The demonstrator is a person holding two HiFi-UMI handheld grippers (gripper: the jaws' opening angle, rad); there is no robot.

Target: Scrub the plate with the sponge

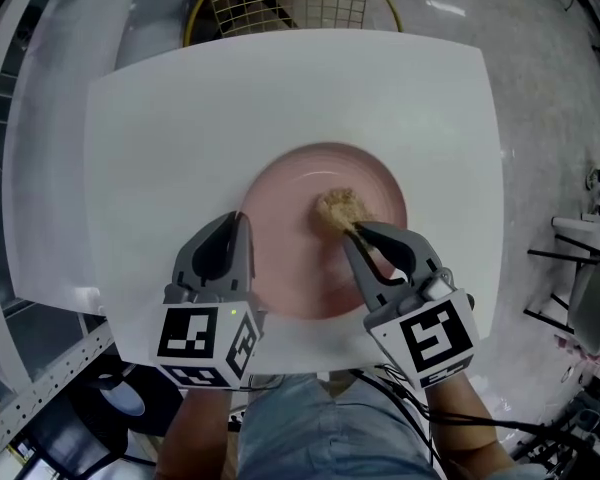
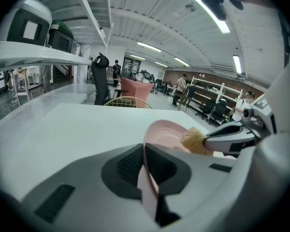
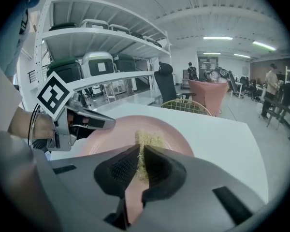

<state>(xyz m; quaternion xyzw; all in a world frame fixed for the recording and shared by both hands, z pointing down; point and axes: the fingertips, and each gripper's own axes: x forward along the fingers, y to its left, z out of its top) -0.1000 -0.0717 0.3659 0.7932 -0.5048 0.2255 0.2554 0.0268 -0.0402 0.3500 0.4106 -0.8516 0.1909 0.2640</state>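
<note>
A pink plate (image 1: pixel 290 228) lies in the middle of the white table (image 1: pixel 160 138). My left gripper (image 1: pixel 242 218) is shut on the plate's left rim (image 2: pixel 146 163), which shows edge-on between the jaws in the left gripper view. A tan sponge (image 1: pixel 340 209) rests on the plate's middle, and my right gripper (image 1: pixel 350 234) is shut on it. In the right gripper view the sponge (image 3: pixel 150 141) sticks out past the jaws onto the plate (image 3: pixel 111 139), with the left gripper (image 3: pixel 113 123) at the left. The left gripper view shows the sponge (image 2: pixel 193 141) held by the right gripper (image 2: pixel 208 138).
A yellow wire chair (image 1: pixel 290 3) stands at the table's far edge. White shelving (image 3: pixel 101 37) with bins rises to the left. A black stand (image 1: pixel 570 278) is on the floor at the right. The person's legs (image 1: pixel 330 428) are at the near edge.
</note>
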